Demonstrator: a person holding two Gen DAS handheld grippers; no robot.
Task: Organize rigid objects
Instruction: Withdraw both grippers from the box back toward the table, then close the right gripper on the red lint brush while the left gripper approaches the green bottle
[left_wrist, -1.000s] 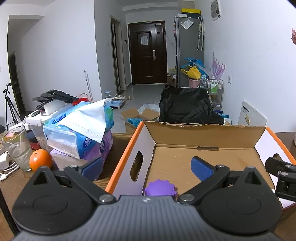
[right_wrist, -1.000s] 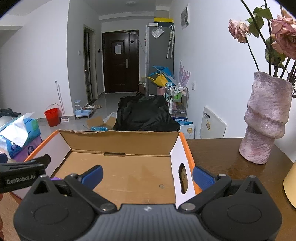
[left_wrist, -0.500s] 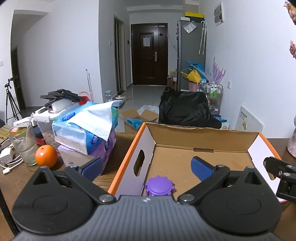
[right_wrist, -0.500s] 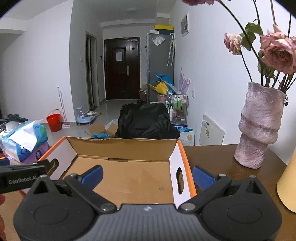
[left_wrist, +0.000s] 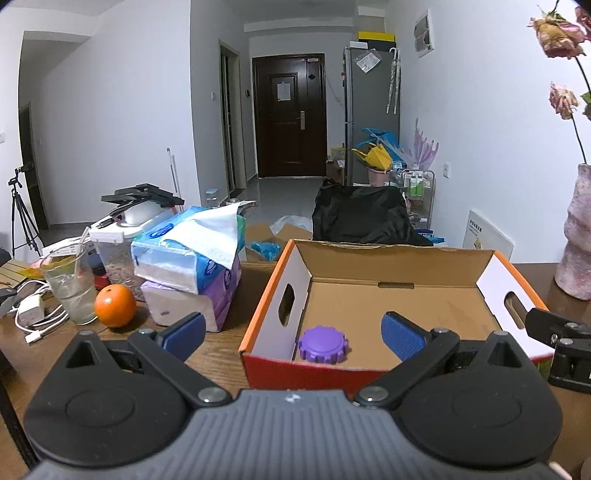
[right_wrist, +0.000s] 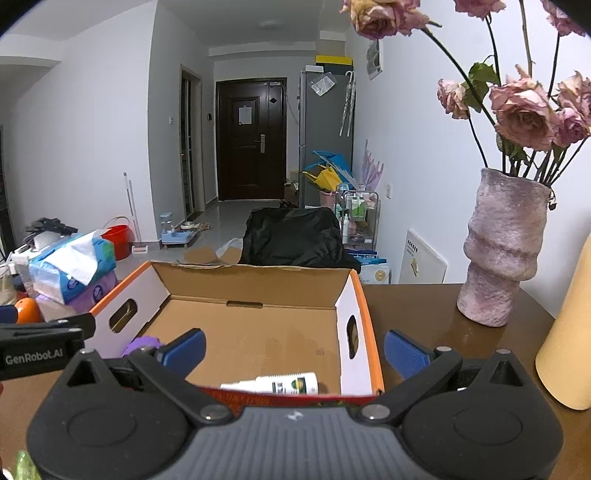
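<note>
Two items sit in the box; both grippers hang empty at its near edge.

A purple ridged cap (left_wrist: 323, 344) lies on the floor of the cardboard box (left_wrist: 391, 267), in the near left corner close to the wall with the handle slot, and a small white bottle (right_wrist: 277, 384) lies on its side against the near wall toward the right. The left gripper (left_wrist: 291, 334) and the right gripper (right_wrist: 293, 349) each have their jaws spread wide with nothing between the blue pads. Outside the box, on the wooden table (left_wrist: 218, 350), stand an orange (left_wrist: 115, 305), a glass (left_wrist: 70, 288), stacked tissue packs (left_wrist: 192, 266) and a pink vase (right_wrist: 502, 247). Judging by this, sorting is under way: two pieces are stowed, and which of the remaining things still belong in the box is unclear.
</note>
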